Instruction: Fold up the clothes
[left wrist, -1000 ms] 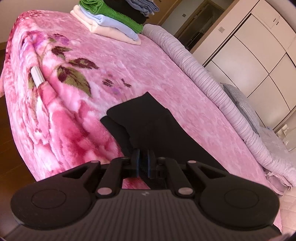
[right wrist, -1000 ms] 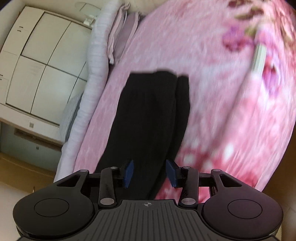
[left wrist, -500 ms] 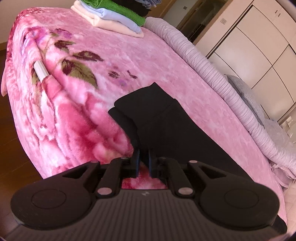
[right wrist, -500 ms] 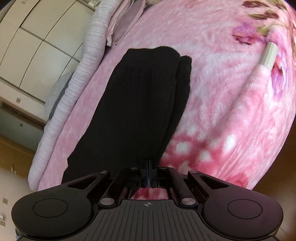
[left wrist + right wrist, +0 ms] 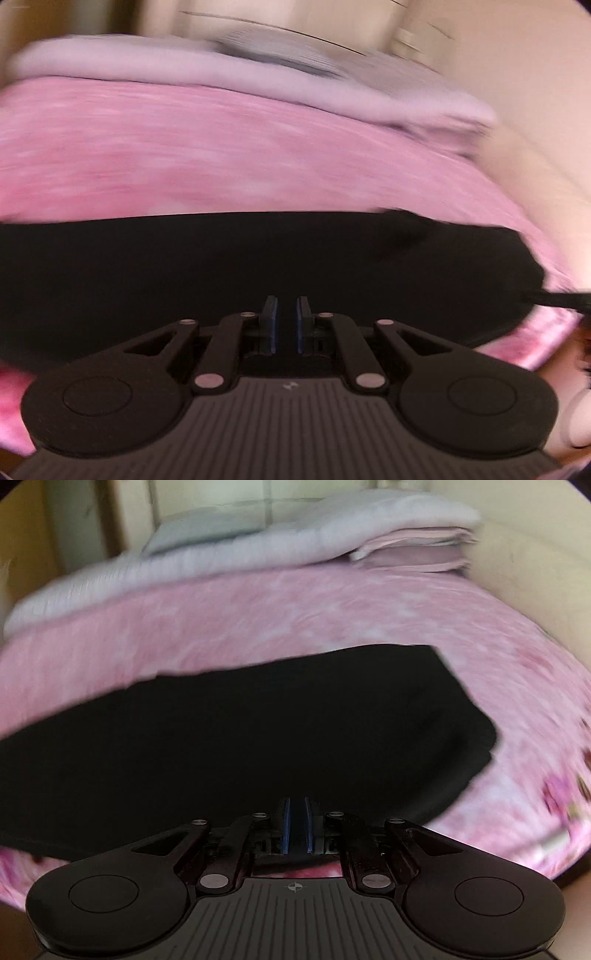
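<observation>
Both grippers work the near edge of the black garment [image 5: 258,731], which lies lengthwise across the pink blanket [image 5: 295,609]. The right gripper [image 5: 296,825] pinches dark cloth between nearly closed pads at 6 o'clock. The left gripper [image 5: 284,325] shows a narrow gap; whether it holds cloth cannot be told. The step looks like a fold; next, the edge should be carried toward 12 o'clock evenly.
</observation>
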The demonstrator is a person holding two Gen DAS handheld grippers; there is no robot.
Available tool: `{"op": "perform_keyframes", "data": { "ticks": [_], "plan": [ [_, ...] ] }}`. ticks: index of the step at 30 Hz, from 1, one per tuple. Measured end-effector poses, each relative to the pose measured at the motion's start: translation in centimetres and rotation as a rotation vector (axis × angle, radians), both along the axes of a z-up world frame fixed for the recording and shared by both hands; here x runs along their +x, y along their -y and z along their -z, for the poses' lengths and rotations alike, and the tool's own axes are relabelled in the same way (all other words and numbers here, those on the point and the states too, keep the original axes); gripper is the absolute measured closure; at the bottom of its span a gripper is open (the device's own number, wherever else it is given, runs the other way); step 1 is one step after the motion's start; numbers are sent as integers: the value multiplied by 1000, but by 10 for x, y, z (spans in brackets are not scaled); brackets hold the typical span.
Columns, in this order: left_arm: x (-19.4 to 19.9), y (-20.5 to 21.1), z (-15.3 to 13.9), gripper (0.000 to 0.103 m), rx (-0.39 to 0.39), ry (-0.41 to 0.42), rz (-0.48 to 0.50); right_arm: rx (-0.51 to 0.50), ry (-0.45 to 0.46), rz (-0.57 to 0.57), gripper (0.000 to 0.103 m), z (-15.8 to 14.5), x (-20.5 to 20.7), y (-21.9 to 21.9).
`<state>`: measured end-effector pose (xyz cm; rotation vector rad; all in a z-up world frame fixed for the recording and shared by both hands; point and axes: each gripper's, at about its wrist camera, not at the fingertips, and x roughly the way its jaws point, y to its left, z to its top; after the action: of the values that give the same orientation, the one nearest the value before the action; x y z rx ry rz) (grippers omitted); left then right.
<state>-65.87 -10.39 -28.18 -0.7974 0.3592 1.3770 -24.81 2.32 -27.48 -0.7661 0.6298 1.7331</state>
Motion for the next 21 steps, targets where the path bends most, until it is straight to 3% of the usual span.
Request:
{"op": "perform_keyframes", "data": {
  "ticks": [8, 16, 19, 21],
  "plan": [
    [98, -129, 11, 97, 21, 20, 270, 70, -42, -102, 94, 18, -26, -62],
    [127, -199, 33, 85, 13, 54, 386, 25, -57, -137, 94, 55, -25, -110],
    [127, -212, 35, 75, 20, 94, 421, 36, -85, -146, 94, 56, -18, -111],
    [126, -225, 38, 75, -14, 113, 420, 31, -107, -134, 94, 55, -14, -115]
  ]
}}
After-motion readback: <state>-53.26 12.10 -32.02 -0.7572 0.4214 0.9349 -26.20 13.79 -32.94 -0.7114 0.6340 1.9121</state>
